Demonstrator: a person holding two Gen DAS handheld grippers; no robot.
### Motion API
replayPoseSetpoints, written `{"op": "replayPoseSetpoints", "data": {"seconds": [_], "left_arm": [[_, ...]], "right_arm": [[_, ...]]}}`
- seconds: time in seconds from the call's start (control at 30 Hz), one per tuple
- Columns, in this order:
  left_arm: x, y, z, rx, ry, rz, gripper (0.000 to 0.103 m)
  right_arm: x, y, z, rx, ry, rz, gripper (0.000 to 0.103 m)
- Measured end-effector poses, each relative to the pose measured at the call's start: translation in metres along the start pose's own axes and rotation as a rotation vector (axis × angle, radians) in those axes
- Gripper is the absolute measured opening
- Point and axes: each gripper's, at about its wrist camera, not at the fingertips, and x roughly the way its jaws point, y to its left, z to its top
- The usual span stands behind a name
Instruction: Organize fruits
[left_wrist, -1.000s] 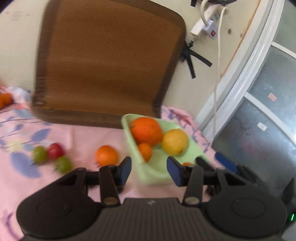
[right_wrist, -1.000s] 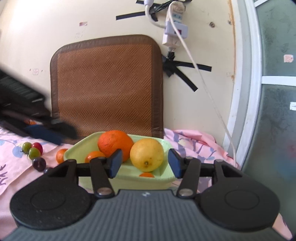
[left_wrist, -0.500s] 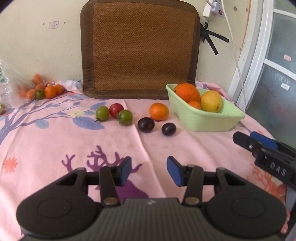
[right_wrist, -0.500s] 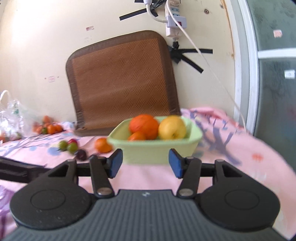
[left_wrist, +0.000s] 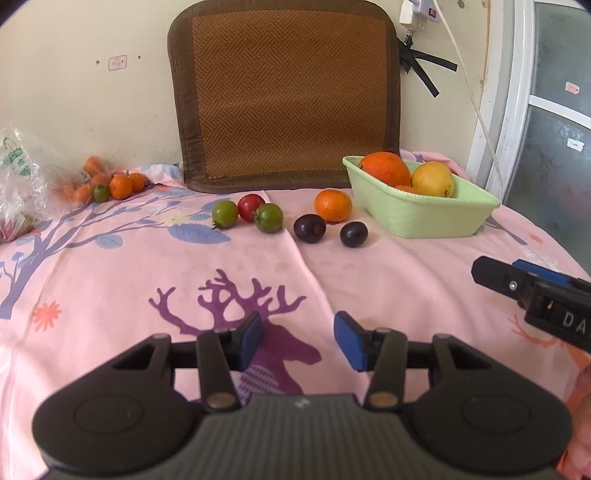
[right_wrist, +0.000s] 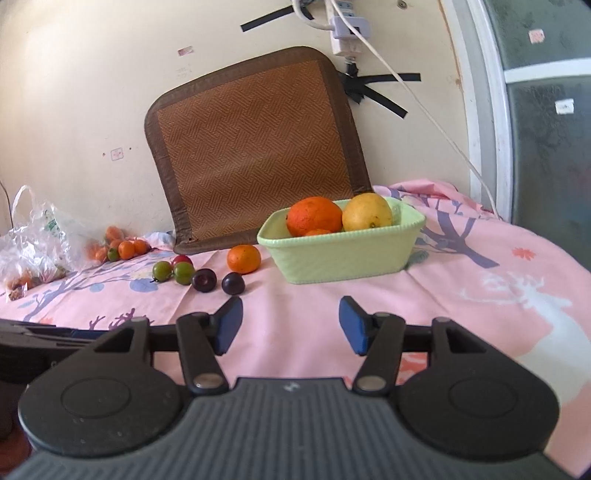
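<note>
- The left gripper (left_wrist: 297, 341) hovers over the pink printed tablecloth (left_wrist: 110, 295), its blue pads a moderate way apart with only cloth showing between them; it holds and touches nothing.
- The right gripper (right_wrist: 291, 325) has its jaws opening, spread somewhat wider, with nothing between them; it also hangs above the cloth.
- The left wrist view shows the right gripper's black fingers and blue pad entering at the right edge; the right wrist view shows only a dark sliver of the left tool at its lower left.
- Beyond the pads lie two dark plums (left_wrist: 309, 228), just apart from each other, with a loose mandarin (left_wrist: 332, 205) just behind them.
- Left of those sit two green tomatoes (left_wrist: 268, 218) and a red tomato (left_wrist: 250, 207), clustered and touching.
- The light green basket (left_wrist: 424, 218) stands to the right, holding a large orange (left_wrist: 384, 168), a yellow citrus fruit (left_wrist: 432, 179) and a smaller orange fruit, mostly hidden.
- Far left, a plastic bag (right_wrist: 33, 243) lies beside a small heap of orange fruit (left_wrist: 120, 185).
- A brown woven mat (left_wrist: 284, 92) leans against the wall behind; a white cable (right_wrist: 424, 107) hangs down the wall from a plug.
</note>
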Motion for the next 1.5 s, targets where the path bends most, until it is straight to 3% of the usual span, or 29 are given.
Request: {"op": "replayPoseSetpoints", "data": {"seconds": [0.87,1.5], "left_arm": [[-0.0034,0.0053,-0.0035,-0.016,-0.030,-0.062,0.045],[-0.0024,0.0006,-0.0037,0.006,-0.022,-0.039,0.046]], "right_arm": [[0.0077,-0.0031,-0.0019,0.026,0.055,0.011,0.061],[0.0066,-0.0026,-0.0025,0.033,0.051,0.012,0.060]]}}
